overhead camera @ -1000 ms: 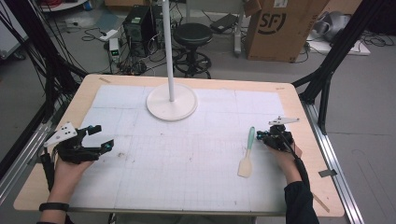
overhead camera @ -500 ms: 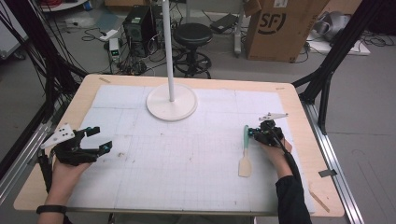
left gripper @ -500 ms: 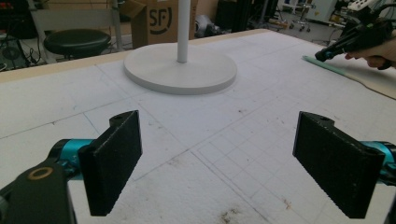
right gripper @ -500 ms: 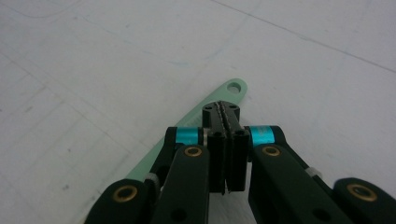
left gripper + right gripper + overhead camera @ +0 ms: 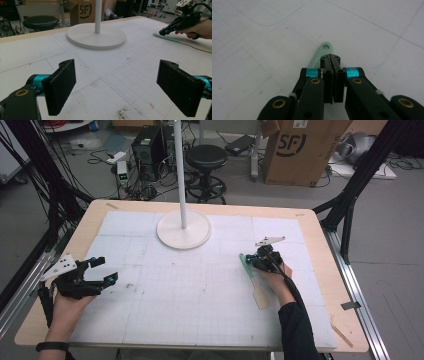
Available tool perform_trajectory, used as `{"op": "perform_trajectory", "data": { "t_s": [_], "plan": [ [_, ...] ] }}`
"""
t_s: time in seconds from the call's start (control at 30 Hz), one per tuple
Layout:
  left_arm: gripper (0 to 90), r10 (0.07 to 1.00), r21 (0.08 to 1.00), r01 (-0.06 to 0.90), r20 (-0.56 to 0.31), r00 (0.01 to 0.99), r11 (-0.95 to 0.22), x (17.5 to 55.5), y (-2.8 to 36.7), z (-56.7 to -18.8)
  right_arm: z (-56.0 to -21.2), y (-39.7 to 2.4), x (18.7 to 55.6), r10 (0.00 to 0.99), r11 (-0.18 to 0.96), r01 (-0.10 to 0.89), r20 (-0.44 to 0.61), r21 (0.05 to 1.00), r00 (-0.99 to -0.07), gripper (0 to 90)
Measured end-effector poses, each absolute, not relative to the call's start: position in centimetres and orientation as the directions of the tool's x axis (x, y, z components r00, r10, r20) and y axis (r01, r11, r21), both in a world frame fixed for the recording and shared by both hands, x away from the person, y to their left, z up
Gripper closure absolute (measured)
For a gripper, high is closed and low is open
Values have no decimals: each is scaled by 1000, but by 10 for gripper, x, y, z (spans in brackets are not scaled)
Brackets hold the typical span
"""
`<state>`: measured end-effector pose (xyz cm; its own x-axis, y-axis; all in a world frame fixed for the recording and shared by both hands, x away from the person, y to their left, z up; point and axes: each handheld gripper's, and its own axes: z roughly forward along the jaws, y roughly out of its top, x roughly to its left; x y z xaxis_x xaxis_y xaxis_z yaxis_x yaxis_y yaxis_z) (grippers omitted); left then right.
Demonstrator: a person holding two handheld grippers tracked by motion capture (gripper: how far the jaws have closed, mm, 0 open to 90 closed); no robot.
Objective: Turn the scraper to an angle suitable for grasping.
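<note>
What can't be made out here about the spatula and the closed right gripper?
- Right gripper view: the right gripper hides most of the mint-green handle of the wooden-bladed spatula; contact is unclear.
- High view: the hand covers the spatula's middle.
- Left gripper view: the picture edge cuts off its blade.

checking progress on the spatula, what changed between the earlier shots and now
The right gripper, jaws shut with nothing between them, moved left across the table to sit over the green handle of the spatula. The spatula has not shifted and nothing was gripped or let go. The left gripper stayed put, open, and the lamp base is unchanged.
</note>
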<state>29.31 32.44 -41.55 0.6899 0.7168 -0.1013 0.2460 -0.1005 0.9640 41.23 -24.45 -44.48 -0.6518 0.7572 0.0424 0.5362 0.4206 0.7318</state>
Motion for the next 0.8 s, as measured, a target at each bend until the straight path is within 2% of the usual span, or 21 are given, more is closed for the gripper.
{"op": "perform_trajectory", "data": {
  "t_s": [0.2,0.37,0.4,0.43,0.63,0.73,0.8],
  "plan": [
    [163,713,964,246,-102,693,-102,293,324,-416,-444,-218,411,695,471,501,44,726,-718,895],
    [163,713,964,245,-100,694,-103,293,324,-416,-442,-206,409,675,491,485,36,723,-737,876],
    [163,714,964,247,-103,693,-101,293,324,-416,-439,-207,407,672,492,478,31,728,-740,804],
    [163,715,964,247,-103,691,-100,293,325,-416,-439,-207,407,672,492,478,31,728,-740,804],
    [160,718,963,254,-115,687,-89,294,327,-418,-409,-242,389,698,404,467,65,787,-713,586],
    [155,719,963,255,-114,686,-90,295,328,-419,-402,-256,381,711,370,451,65,812,-700,538],
    [151,722,963,255,-115,683,-87,296,329,-419,-396,-271,369,730,335,435,62,836,-681,448]
  ]
}}
